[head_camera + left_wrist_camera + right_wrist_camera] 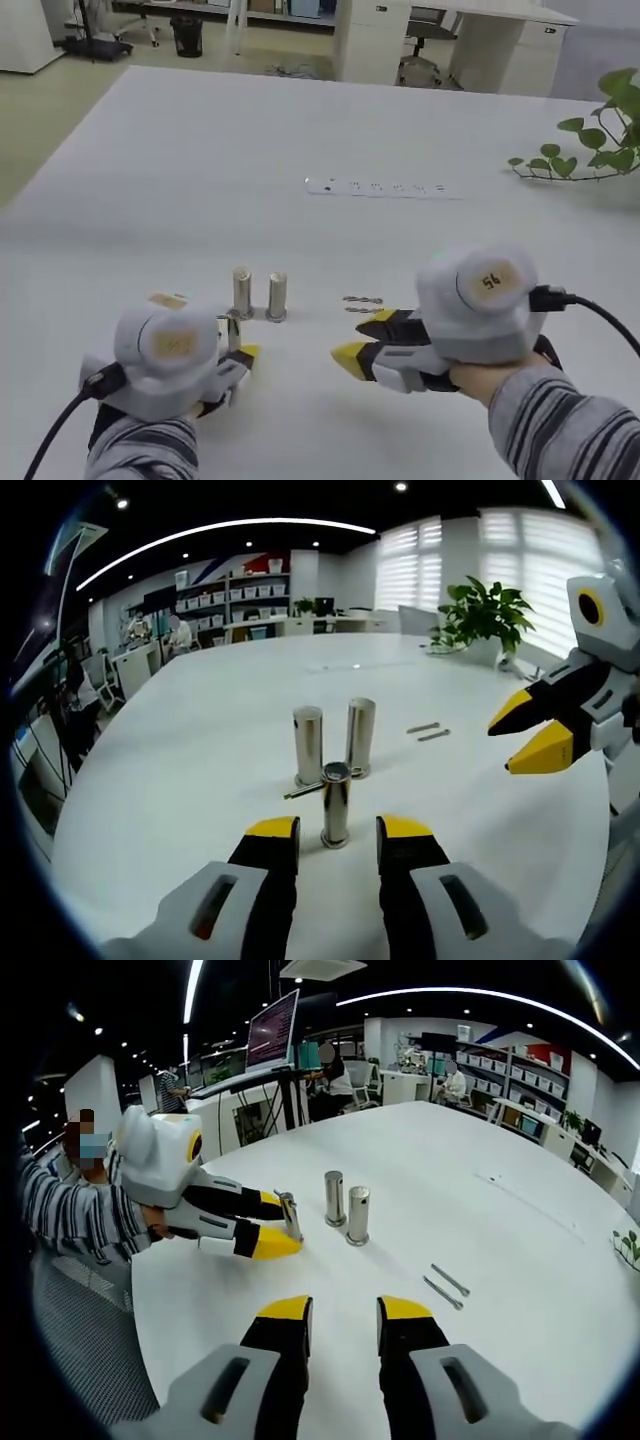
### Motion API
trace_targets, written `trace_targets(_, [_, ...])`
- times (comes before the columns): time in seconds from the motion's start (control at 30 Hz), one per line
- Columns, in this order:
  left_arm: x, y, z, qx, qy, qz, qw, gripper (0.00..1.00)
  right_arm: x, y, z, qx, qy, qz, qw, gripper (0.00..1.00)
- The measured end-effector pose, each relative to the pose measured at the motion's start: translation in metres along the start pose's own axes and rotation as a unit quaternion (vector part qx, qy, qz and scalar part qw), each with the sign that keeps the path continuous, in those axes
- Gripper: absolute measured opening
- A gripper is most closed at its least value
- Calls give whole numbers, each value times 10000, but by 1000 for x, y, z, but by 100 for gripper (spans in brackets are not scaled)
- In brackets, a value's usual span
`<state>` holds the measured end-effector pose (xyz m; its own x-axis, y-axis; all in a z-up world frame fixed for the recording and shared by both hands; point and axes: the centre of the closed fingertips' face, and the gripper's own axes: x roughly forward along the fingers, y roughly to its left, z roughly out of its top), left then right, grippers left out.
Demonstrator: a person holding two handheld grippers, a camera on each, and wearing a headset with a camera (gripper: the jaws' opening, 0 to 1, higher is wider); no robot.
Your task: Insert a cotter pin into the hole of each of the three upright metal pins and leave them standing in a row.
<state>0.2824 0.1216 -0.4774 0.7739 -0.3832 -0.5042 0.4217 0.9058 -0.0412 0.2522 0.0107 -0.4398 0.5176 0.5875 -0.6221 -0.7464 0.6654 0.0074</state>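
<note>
Two upright metal pins [242,292] [277,296] stand side by side on the white table [300,130]. A third metal pin [335,803] stands just in front of them, between the tips of my open left gripper [338,828], untouched by the jaws. A thin cotter pin [300,791] sticks out sideways from it near the top. Two loose cotter pins [362,304] lie to the right of the row. My right gripper [345,1310] hovers open and empty near them, seen in the head view as the right gripper [366,336]. The left gripper [240,365] sits at lower left.
A white power strip [380,187] lies farther back on the table. A green plant [600,130] stands at the right edge. Desks and office chairs stand beyond the far end of the table.
</note>
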Motion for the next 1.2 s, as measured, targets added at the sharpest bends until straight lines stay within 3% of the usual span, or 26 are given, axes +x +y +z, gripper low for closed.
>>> trace_targets(0.33, [-23,-7,18,-38,-264,-243,9993,49,-2,-4,15,165,-243,-45,9996,25])
trace_targets(0.6, [-38,-12,22,-98,-333,-404,9986,63,7,-10,31,346,-418,-2,9985,25])
trace_targets(0.9, [-61,-22,27,36,-524,-498,9974,76,32,-14,53,312,-607,117,9976,27])
trace_targets(1.07, [-70,-26,32,-153,-720,-558,9957,84,50,-13,60,202,-569,182,9980,27])
trace_targets(1.2, [-71,-23,28,-155,-642,-504,9965,85,65,-13,65,198,-591,275,9977,25])
